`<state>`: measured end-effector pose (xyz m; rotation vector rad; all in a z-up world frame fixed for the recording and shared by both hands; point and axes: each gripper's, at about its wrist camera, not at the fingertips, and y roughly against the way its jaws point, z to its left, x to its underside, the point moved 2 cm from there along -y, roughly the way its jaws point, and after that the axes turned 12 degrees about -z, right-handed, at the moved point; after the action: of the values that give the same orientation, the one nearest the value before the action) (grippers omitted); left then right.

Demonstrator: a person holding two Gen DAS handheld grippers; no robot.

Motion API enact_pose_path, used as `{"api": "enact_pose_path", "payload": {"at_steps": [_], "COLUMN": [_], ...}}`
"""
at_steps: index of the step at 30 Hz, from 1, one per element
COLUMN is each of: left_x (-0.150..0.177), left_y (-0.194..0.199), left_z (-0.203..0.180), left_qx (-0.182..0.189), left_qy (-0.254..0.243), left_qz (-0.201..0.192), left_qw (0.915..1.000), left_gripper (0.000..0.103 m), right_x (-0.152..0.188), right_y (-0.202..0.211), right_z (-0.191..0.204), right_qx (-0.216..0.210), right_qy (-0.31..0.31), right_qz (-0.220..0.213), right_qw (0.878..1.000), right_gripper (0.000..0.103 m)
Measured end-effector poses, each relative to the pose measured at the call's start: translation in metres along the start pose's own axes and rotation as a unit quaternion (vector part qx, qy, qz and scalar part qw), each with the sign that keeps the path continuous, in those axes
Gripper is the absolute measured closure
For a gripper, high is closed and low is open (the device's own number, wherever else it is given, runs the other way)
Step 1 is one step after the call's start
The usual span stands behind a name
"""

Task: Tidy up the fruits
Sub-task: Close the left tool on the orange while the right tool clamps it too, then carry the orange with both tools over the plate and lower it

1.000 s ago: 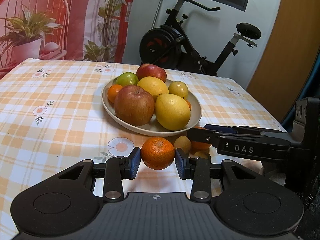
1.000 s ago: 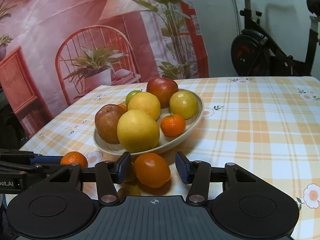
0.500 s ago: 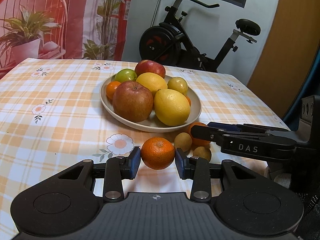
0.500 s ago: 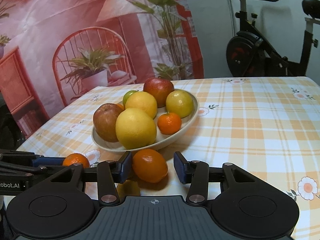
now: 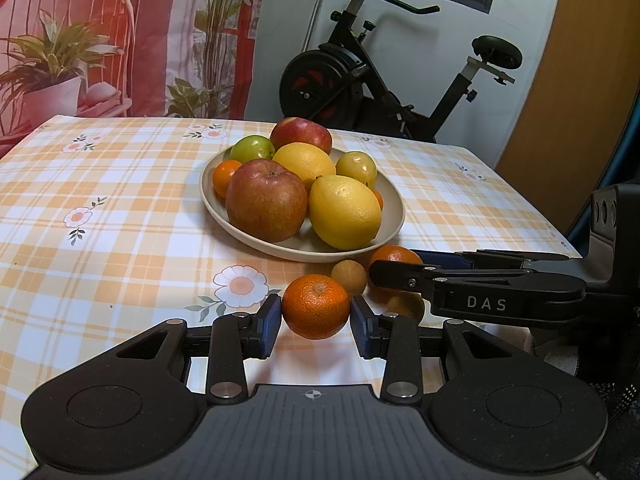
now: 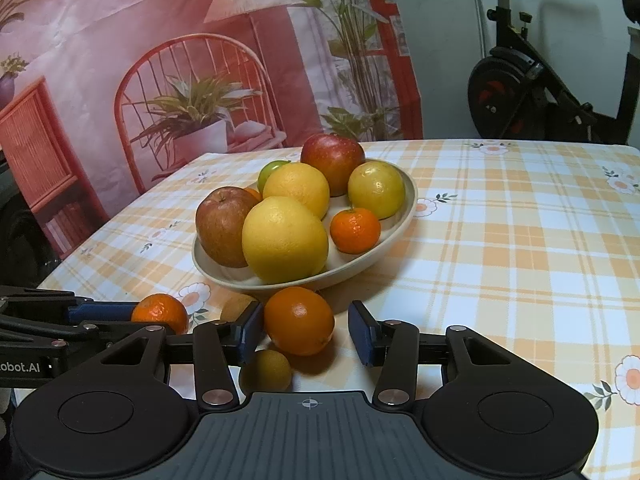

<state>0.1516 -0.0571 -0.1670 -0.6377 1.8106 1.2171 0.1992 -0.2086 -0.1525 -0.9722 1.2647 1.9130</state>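
A beige bowl [image 5: 394, 216] on the checked tablecloth holds two apples, yellow citrus, a green fruit and small mandarins. In front of it my left gripper [image 5: 314, 316] is shut on a mandarin [image 5: 316, 306], both blue pads against its sides. In the right wrist view an orange [image 6: 299, 320] lies on the cloth between the jaws of my right gripper [image 6: 306, 328]. Its left pad is at the orange's skin, and a gap shows at its right pad. Two small brown round fruits [image 6: 266, 370] [image 6: 236, 308] lie beside the orange.
The two grippers sit close together at the bowl's near rim, and the right gripper's fingers [image 5: 404, 274] cross just right of the held mandarin. An exercise bike [image 5: 360, 76] stands behind the table, and a printed curtain [image 6: 180, 80] hangs at the back left.
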Motion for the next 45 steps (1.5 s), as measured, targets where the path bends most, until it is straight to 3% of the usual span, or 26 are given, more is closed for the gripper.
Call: {"api": "enact_pose_path", "payload": {"at_steps": [7, 11, 21, 45], "left_x": [0.001, 0.000, 0.000, -0.008], "left_y": [-0.001, 0.000, 0.001, 0.003], "left_z": [-0.002, -0.001, -0.001, 0.001], "left_qx": [-0.001, -0.002, -0.006, -0.013], "left_qy": [-0.004, -0.004, -0.004, -0.006], "left_qz": [0.001, -0.001, -0.002, -0.021], "left_qw": [1.0000, 1.0000, 1.0000, 0.9997], "left_gripper": [0.063, 0.063, 0.063, 0.063], "right_x": [0.000, 0.001, 0.000, -0.005], "right_y": [-0.003, -0.002, 0.000, 0.025], "right_z": [0.003, 0.003, 0.002, -0.011], "right_qx": [0.001, 0.004, 0.007, 0.000], "right_qy": [0.013, 0.013, 0.014, -0.028], "right_qz": [0.005, 0.003, -0.002, -0.074], "right_qw": [1.000, 1.000, 1.000, 0.997], "right_gripper": [0.059, 0.067, 0.067, 0.067]}}
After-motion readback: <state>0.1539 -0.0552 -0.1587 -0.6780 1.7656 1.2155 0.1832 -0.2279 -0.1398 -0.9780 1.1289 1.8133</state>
